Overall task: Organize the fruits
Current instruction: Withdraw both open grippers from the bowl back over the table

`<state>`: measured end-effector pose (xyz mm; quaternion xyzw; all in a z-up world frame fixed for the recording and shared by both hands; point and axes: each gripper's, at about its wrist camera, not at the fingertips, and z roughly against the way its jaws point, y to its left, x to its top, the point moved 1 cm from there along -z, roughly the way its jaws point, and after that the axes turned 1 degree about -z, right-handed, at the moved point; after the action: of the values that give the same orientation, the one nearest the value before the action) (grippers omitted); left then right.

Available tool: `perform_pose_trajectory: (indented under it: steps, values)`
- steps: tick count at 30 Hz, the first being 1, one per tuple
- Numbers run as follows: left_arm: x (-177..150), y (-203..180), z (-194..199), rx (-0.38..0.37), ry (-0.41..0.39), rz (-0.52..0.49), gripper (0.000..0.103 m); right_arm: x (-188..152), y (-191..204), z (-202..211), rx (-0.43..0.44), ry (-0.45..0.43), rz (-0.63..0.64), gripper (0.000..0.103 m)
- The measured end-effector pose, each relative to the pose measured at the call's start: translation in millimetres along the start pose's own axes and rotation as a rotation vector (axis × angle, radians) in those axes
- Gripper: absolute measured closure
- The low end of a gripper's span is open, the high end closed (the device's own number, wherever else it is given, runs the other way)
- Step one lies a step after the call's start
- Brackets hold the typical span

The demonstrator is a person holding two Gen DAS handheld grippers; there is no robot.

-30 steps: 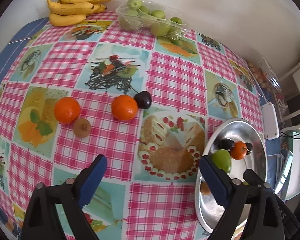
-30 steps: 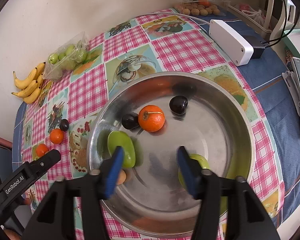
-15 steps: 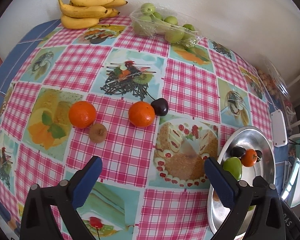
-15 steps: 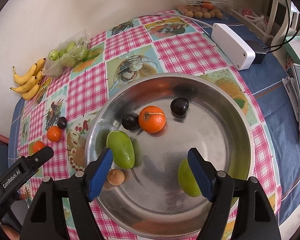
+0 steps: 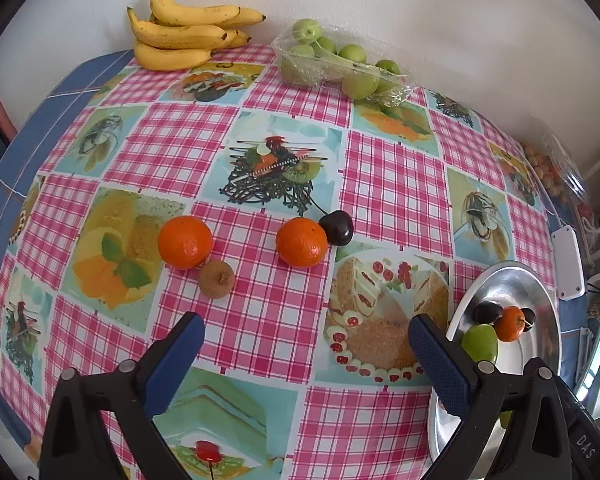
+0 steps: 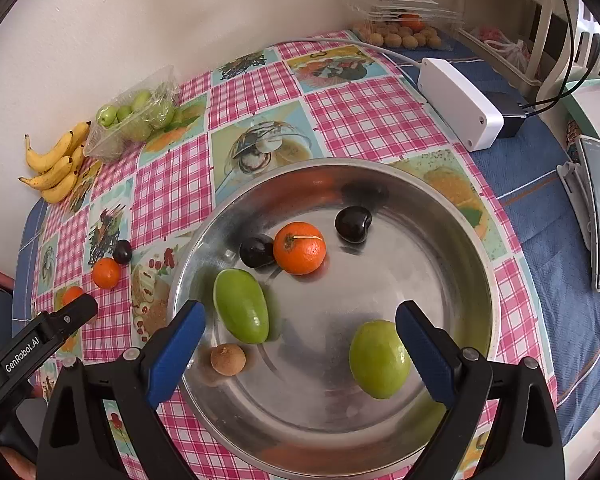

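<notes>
Checked pink oilcloth (image 5: 392,196) printed with desserts covers the table against a pale wall, and on it my steel bowl (image 6: 488,280) already holds six fruits: a mandarin (image 6: 299,248), two dark cherries (image 6: 256,251) (image 6: 353,224), a long green fruit (image 6: 242,306), a rounder green one (image 6: 378,358) and a small brown longan (image 6: 228,359). I hold the right gripper (image 6: 298,346) above the bowl, its blue pads spread wide with nothing between them; the rounder green fruit lies on the steel just beside the right pad. My left gripper (image 5: 302,354) hangs over the cloth, likewise agape and empty.

Four loose fruits wait ahead of it: an orange (image 5: 185,242) touching a brown longan (image 5: 216,279), and a second orange (image 5: 301,241) pressed against a stemmed cherry (image 5: 336,227). I judge the job a little over half done, with the next pick falling to the left side. That longan sits nearest, but its neighbour crowds one flank, so the pads should come in across the free sides.

Bananas (image 5: 180,36) and a wrapped tray of green fruit (image 5: 340,64) line the wall, a white adapter box (image 6: 460,104) lies beyond the bowl, all well apart from the work.
</notes>
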<state>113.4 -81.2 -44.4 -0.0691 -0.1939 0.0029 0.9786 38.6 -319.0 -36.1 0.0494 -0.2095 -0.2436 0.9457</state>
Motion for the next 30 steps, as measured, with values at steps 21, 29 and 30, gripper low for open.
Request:
perform_pose_trajectory:
  steps: [21, 29, 30]
  values:
    - [18, 67, 24, 0.028, -0.064, 0.117, 0.000, -3, 46, 1, 0.023, -0.009, 0.091, 0.007]
    - [23, 114, 29, 0.056, -0.075, 0.216, 0.000, -13, 91, -5, 0.055, 0.001, 0.166, 0.007]
    - [23, 119, 30, 0.057, -0.075, 0.224, 0.000, -14, 96, -6, 0.058, 0.002, 0.175, 0.007]
